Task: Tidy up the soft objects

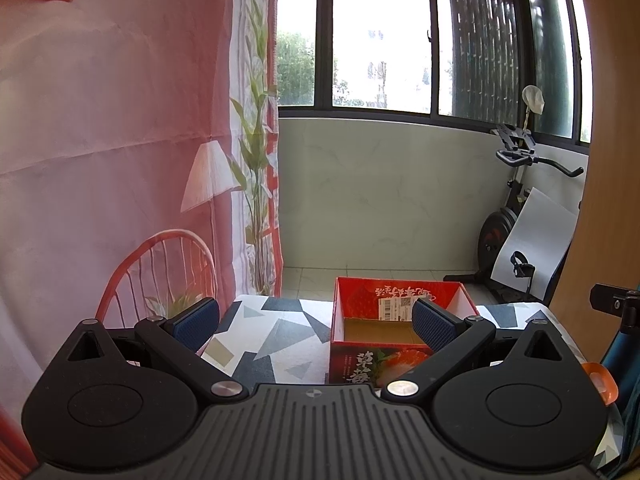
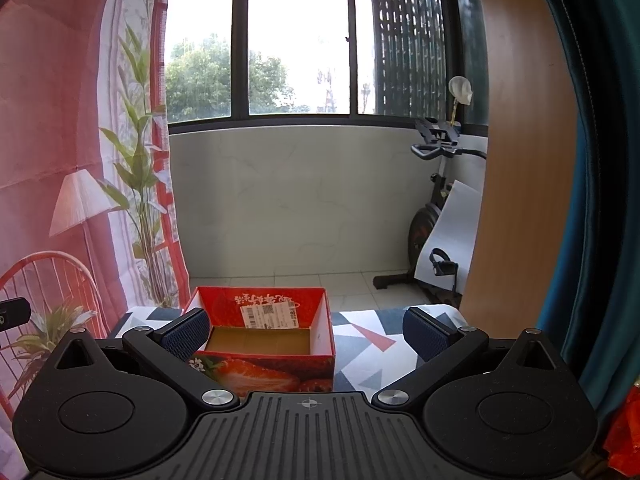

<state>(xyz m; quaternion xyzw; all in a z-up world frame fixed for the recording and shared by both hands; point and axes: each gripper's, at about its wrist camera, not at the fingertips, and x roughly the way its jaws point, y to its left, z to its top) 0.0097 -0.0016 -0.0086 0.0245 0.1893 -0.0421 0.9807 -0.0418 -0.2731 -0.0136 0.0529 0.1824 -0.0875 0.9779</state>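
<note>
Two grippers hang above a desk [image 1: 280,332] draped in a geometric-print cloth, the left gripper [image 1: 316,322] and the right gripper [image 2: 306,330] each with blue-padded fingers [image 2: 188,330] spread wide and holding nothing. Between them stands an open red strawberry box [image 2: 320,336], its cardboard floor bare, near the desk's far edge. No soft objects show in either view; an orange shape [image 1: 600,380] at the left view's right margin may be one, though too little is visible to tell. Judged from this, the step in hand is locating the first item, and doing it well means tilting downward to search before closing, then gripping at a bunched fold
</note>
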